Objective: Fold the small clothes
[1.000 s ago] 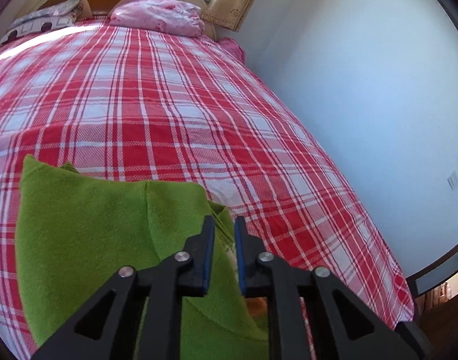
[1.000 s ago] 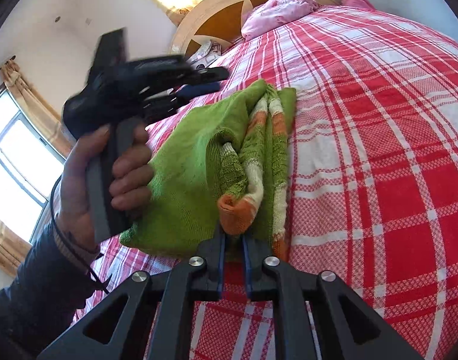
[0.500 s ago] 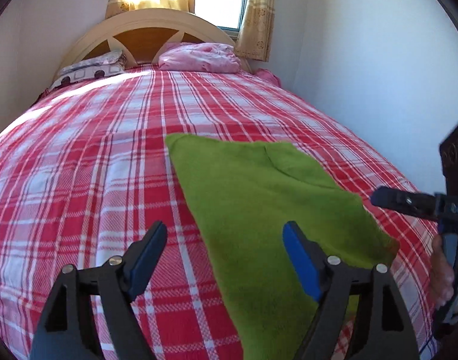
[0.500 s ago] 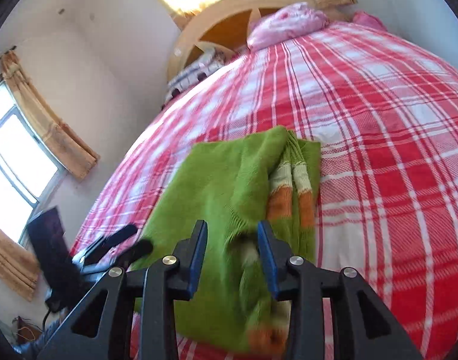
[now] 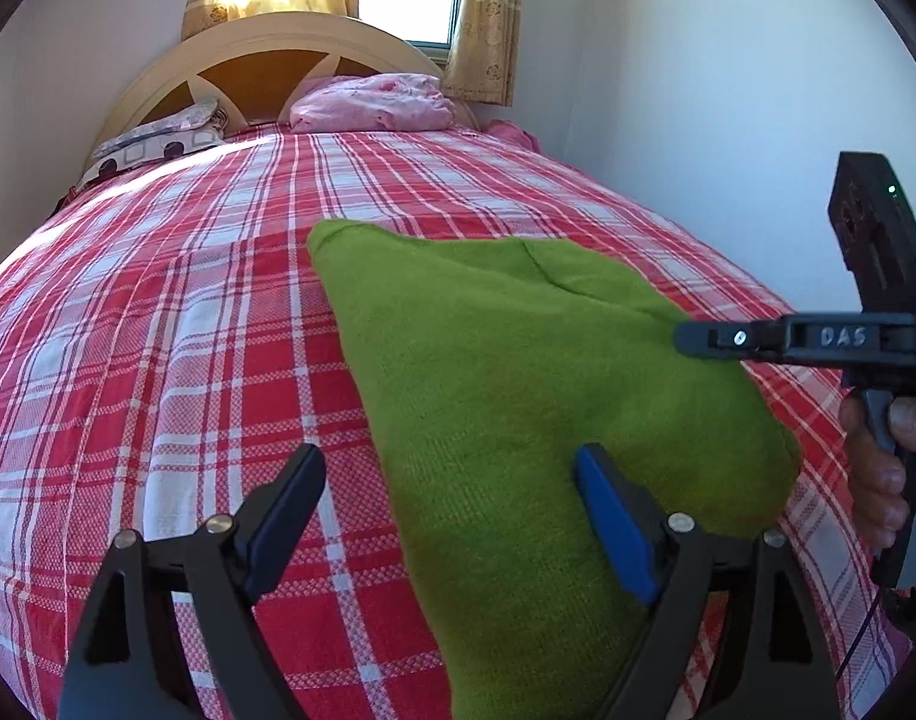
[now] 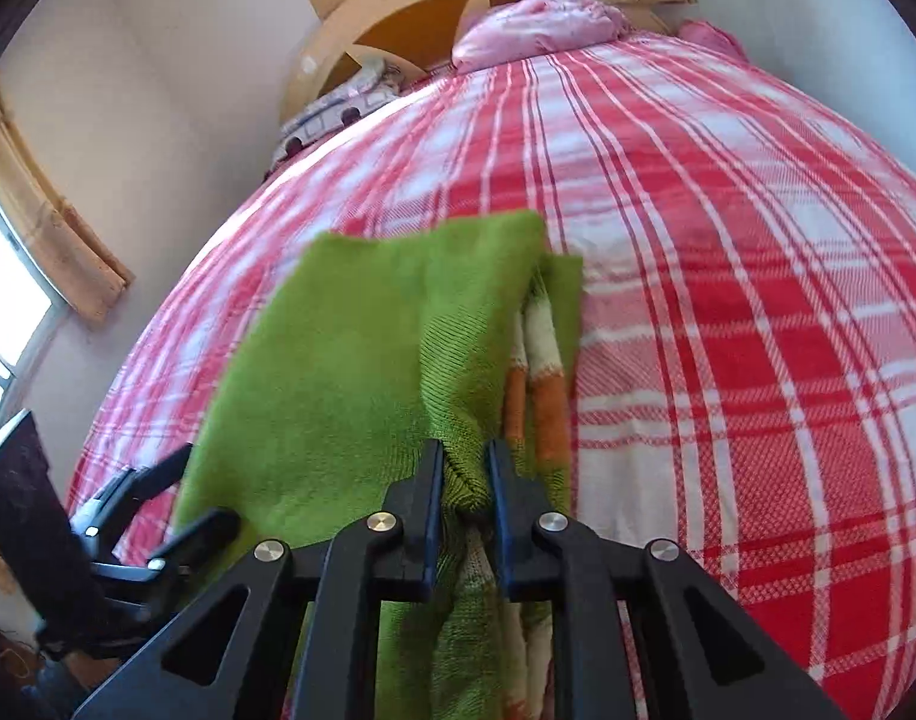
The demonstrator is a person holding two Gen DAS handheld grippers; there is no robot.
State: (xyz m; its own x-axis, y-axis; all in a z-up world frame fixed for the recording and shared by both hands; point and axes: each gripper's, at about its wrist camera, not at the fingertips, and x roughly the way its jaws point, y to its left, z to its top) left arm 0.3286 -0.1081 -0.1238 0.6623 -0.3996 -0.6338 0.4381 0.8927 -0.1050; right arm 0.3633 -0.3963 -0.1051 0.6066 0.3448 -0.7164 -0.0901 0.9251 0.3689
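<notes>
Released by the left gripper, fingers now apart, the soft green sweater is pinched at its edge by the right gripper.

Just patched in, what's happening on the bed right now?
A person with a claw in each hand is folding a green sweater on the red plaid bedspread. The right claw has just been closing and pinches a bunched fold at the sweater's near edge. The left claw has just been opening and hangs wide over the sweater's left edge, gripping nothing.
</notes>
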